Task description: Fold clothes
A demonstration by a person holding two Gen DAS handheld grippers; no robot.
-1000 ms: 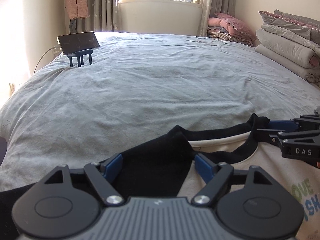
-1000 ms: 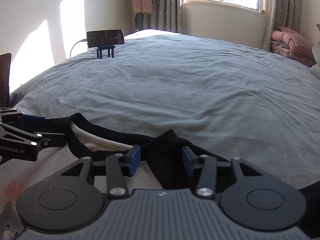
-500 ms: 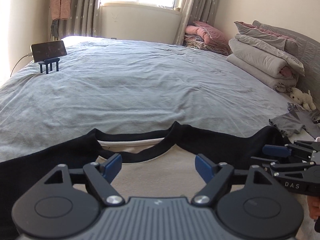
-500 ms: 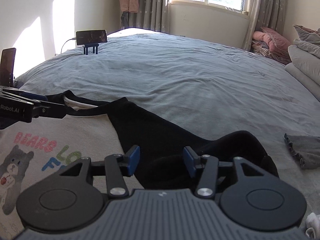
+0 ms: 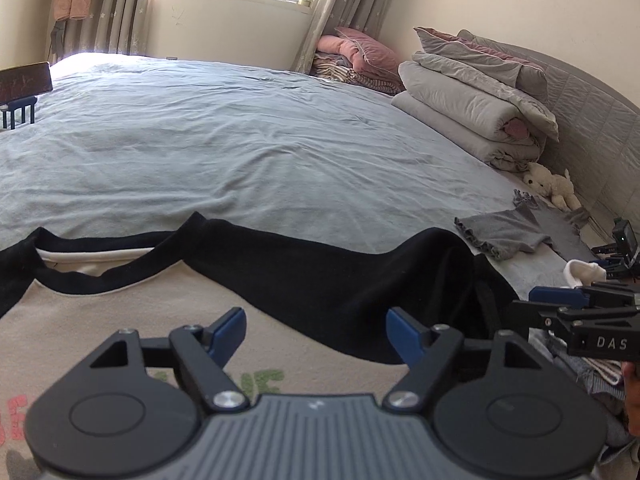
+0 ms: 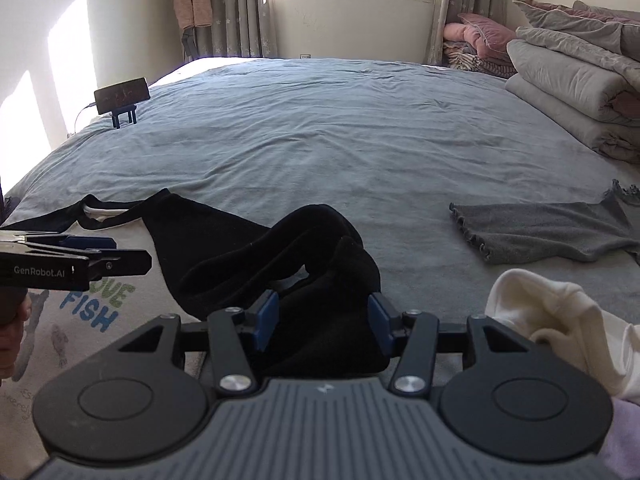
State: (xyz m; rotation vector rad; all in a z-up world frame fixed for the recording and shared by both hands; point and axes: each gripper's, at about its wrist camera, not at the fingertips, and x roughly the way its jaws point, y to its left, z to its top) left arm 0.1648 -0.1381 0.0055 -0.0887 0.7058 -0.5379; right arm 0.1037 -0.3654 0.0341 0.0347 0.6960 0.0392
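The bunched black sleeve (image 6: 304, 264) lies between the spread right gripper (image 6: 322, 316), nearer, its length running toward eleven o'clock.

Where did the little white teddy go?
The white teddy shows only in the left wrist view, far right on the bed, against the grey headboard, just below the folded quilts and behind the small grey top.

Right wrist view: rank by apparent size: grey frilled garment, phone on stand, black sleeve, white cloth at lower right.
1. black sleeve
2. grey frilled garment and white cloth: look similar; the cloth is nearer and cut off, so unranked
3. phone on stand
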